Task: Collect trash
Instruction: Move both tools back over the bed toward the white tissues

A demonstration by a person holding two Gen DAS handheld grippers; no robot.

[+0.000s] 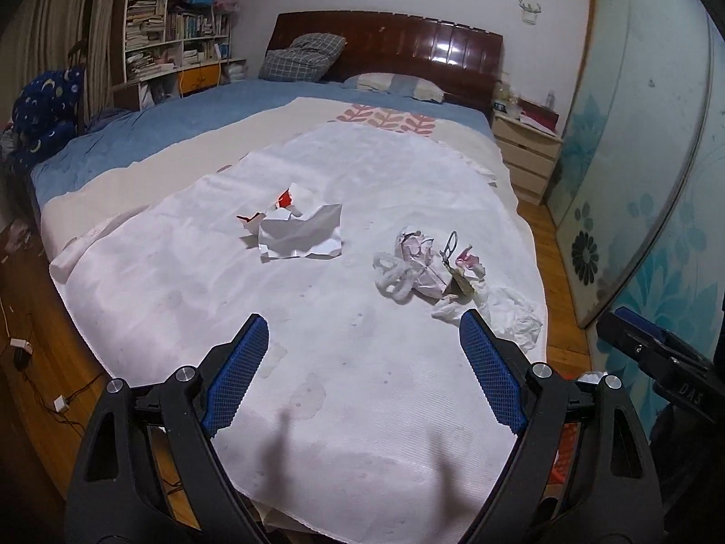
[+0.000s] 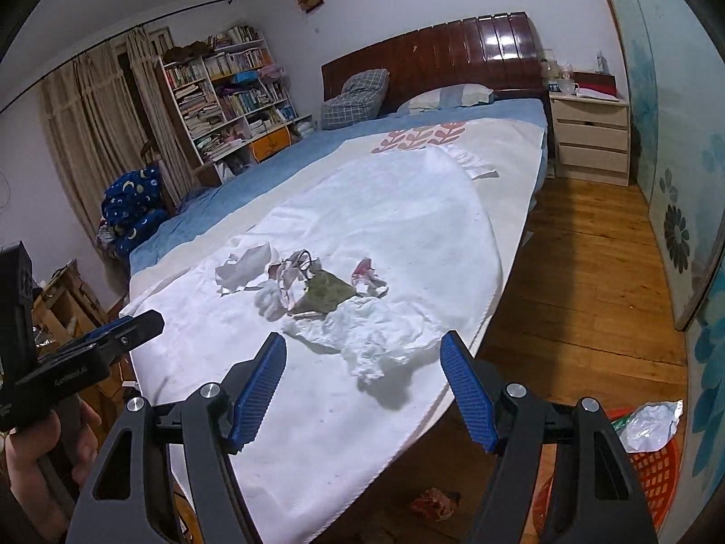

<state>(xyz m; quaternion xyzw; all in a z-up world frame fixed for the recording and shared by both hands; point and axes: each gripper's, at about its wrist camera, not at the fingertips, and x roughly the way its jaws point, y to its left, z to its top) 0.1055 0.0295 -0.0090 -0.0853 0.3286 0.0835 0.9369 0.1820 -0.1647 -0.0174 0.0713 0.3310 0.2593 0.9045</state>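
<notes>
Trash lies on a white sheet (image 1: 344,376) over the bed. A crumpled white paper with red bits (image 1: 299,229) lies at centre; it also shows in the right wrist view (image 2: 242,269). To its right lies a pile of wrappers and tissue (image 1: 426,267), with a crumpled white plastic bag (image 2: 371,331) nearest the bed's edge. My left gripper (image 1: 364,344) is open and empty, short of the paper. My right gripper (image 2: 362,362) is open and empty, just in front of the plastic bag. An orange basket (image 2: 652,462) on the floor holds crumpled wrapping.
A wooden headboard (image 1: 389,50) and pillows are at the far end. A bookshelf (image 1: 176,22) stands far left, a nightstand (image 2: 593,136) far right. Glass sliding doors (image 1: 643,158) line the right wall. A scrap (image 2: 435,503) lies on the wooden floor.
</notes>
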